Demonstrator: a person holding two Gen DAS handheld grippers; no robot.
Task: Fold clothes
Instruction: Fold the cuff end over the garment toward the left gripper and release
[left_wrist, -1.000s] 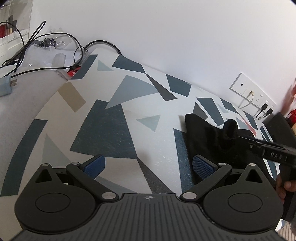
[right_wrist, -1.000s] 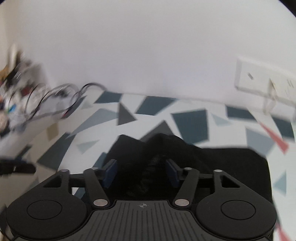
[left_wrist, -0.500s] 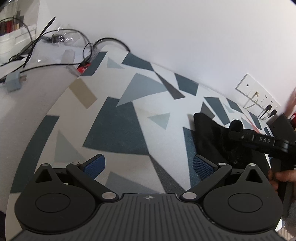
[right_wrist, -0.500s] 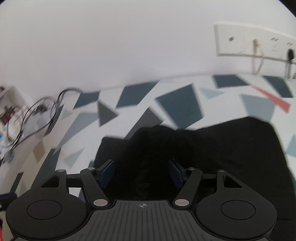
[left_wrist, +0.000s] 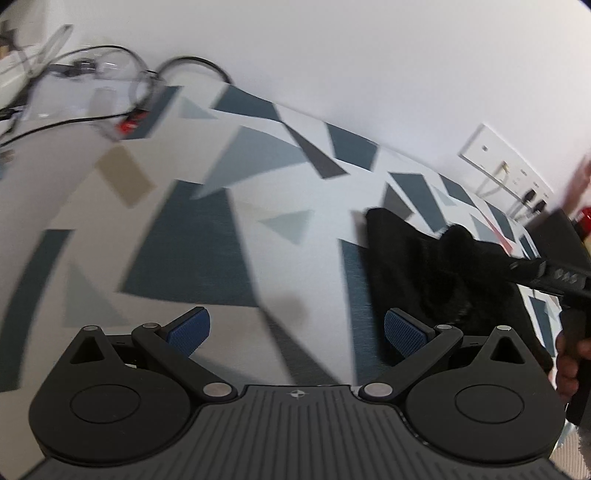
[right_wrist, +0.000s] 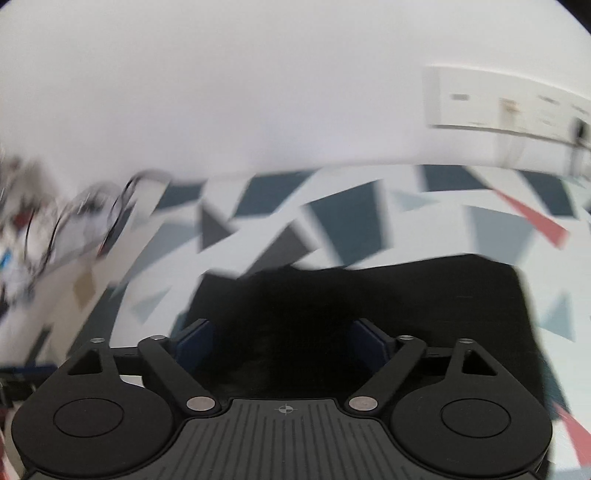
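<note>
1. Mostly, both views are smeared by motion blur; the black garment shows no seams, collar or sleeves that can be made out, and its near edge is hidden behind the right gripper; in the left view the right gripper's body covers part of the cloth.
2. The right gripper's fingers stand apart with dark cloth between them; whether the pads touch it cannot be told; the left gripper is wide open over bare tablecloth, holding nothing.
3. The garment lies flat in a folded block; in the right view its long axis runs left to right, roughly along the wall; a raised tuft of it stands up by the right gripper's tip.
4. The garment rests on a tablecloth with blue and grey triangles; beyond the garment is the white wall with a socket plate; cables lie far left of the garment.
</note>
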